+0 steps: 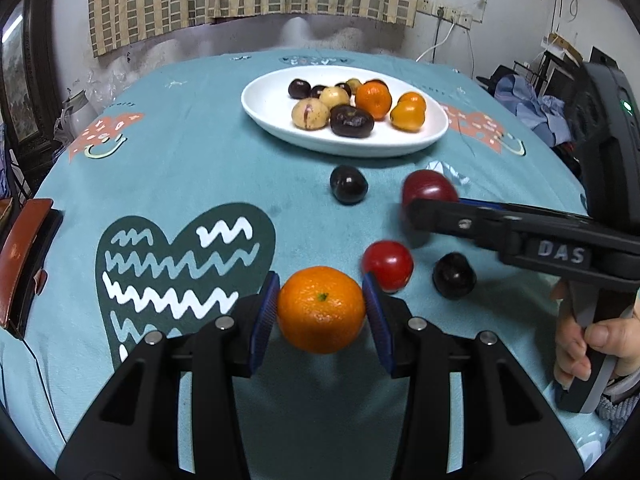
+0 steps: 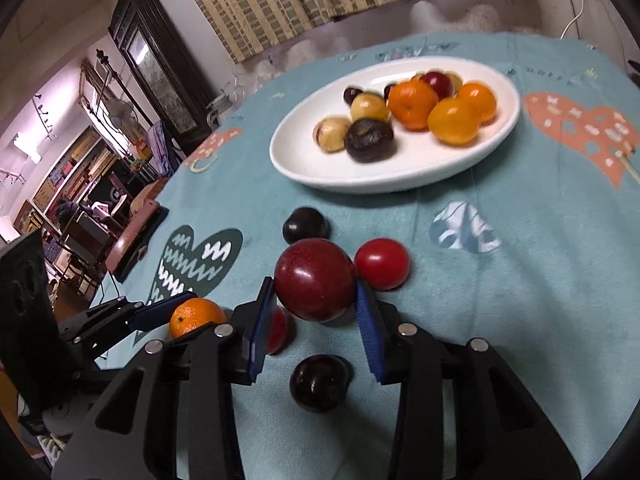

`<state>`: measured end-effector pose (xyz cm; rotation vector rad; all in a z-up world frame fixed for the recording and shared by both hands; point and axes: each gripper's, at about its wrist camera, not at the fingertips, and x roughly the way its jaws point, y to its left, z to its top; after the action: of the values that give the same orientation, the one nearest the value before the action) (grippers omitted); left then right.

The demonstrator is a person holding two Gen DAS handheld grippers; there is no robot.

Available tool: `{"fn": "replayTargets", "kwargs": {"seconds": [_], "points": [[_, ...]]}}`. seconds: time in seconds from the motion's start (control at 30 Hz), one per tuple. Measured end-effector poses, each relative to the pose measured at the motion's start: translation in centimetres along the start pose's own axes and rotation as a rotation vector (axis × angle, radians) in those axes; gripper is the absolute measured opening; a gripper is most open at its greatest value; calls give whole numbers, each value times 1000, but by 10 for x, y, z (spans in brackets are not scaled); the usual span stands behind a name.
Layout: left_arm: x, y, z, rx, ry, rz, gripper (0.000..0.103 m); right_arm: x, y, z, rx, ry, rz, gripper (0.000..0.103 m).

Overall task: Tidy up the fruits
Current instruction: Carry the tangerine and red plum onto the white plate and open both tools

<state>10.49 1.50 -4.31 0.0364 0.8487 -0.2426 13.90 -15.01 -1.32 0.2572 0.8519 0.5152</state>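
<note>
On the near side of the white plate (image 1: 276, 120), both tools are loaded. The left hand-held gripper (image 1: 321, 309) has its blue pads pressed to either side of a mandarin (image 1: 321, 309), and the right hand-held gripper (image 2: 316, 304) clasps a big dark-red plum (image 2: 315, 279); both fruits look lifted clear of the teal cloth on the counter (image 1: 180, 168).

The plate already carries a fair heap: several oranges, pale yellowish fruits and dark plums, so I'd judge the sorting well over halfway. Left on the cloth short of the plate are a dark plum (image 1: 348, 190) closest to it, a bright red fruit (image 1: 387, 265) nearer the person, and another dark plum (image 1: 454, 275) beside that. With the two held pieces, that makes five still to go.

In the right wrist view another red shape shows behind that gripper's left finger, mostly covered, so I can't say whether it is a separate fruit. The plate's pile is blurred in that view, and its back fruits hide one another, so an exact count is beyond me.
</note>
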Motion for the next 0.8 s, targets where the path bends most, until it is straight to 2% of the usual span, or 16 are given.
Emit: {"fn": "replayTargets", "kwargs": {"seconds": [0.1,0.17,0.3,0.4,0.53,0.6,0.8], "points": [[-6,4,15,-11,-29,2,44,-18,-2,7,-19,-57,-41,40],[-9,8,36,-11,-46,18,44,-32,-3,18,-28,-89,-52,40],[-13,15,86,-11,-110,68,44,-54,-3,61,-58,-157,-101,40],[-5,20,124,-38,-151,77,44,-56,0,91,-68,-216,-118,40],[30,28,164,-91,-167,103,44,-31,-6,114,-19,-261,-78,40],[50,31,174,-109,-152,103,44,-14,-9,118,-14,-259,-81,40],[103,34,178,-108,-88,116,44,38,-14,114,-97,-153,-183,41]]}}
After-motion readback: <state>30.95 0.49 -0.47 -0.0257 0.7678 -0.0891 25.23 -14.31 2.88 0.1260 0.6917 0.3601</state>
